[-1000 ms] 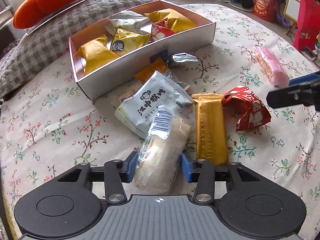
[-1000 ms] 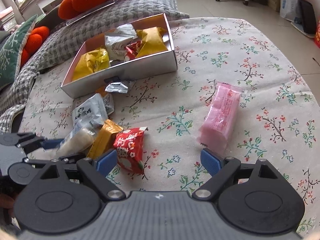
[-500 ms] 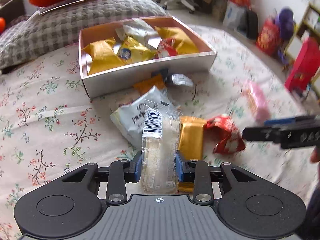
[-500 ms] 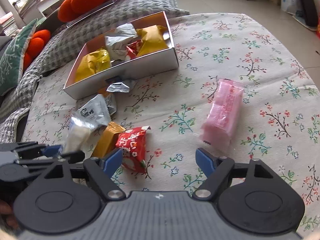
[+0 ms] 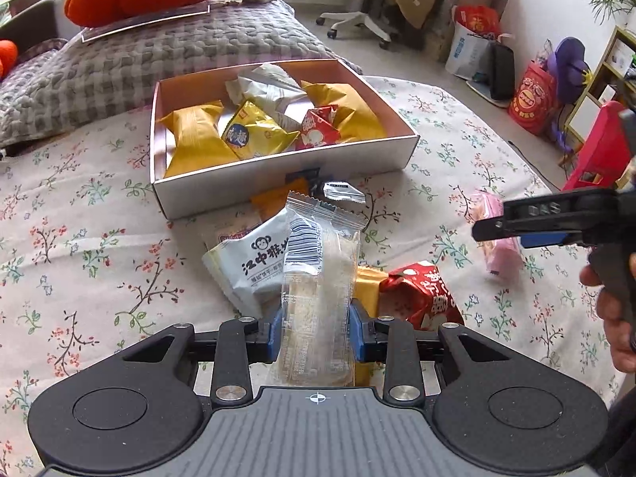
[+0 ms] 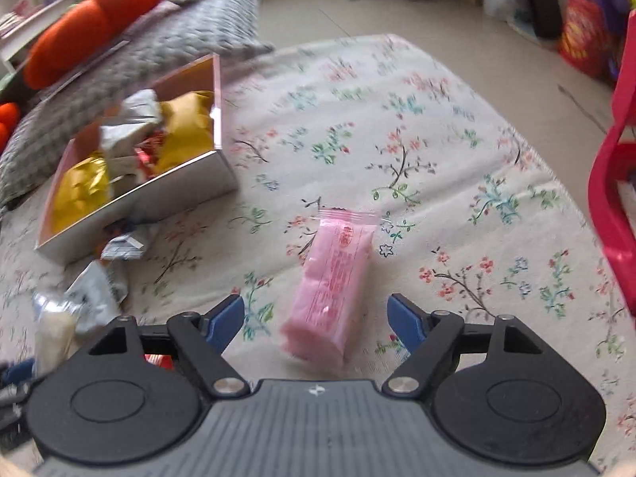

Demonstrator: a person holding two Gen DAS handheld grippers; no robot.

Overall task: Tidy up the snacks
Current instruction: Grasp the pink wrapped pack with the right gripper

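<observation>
My left gripper (image 5: 316, 334) is shut on a clear packet of pale wafers (image 5: 318, 270), held up off the floral cloth. Beneath it lie a white monkey-print packet (image 5: 254, 262), a gold bar (image 5: 367, 286) and a red packet (image 5: 421, 298). The open white box (image 5: 278, 183) behind them holds several yellow, silver and red snacks. A pink packet (image 6: 334, 286) lies lengthwise on the cloth between the blue fingers of my right gripper (image 6: 316, 318). Those fingers stand apart on either side of it without touching. In the left wrist view the right gripper (image 5: 528, 222) hovers over that pink packet (image 5: 497, 246).
A small silver wrapper (image 5: 344, 191) and an orange packet lie against the box's front wall. A grey quilted cushion (image 5: 119, 63) with orange plush toys is behind the box. A red plastic stool (image 6: 620, 183) stands past the table's right edge. Bags sit on the floor.
My left gripper closed on the clear wafer packet and lifted it. My right gripper swung right, from over the red packet to astride the pink one, with its jaws narrowed.
</observation>
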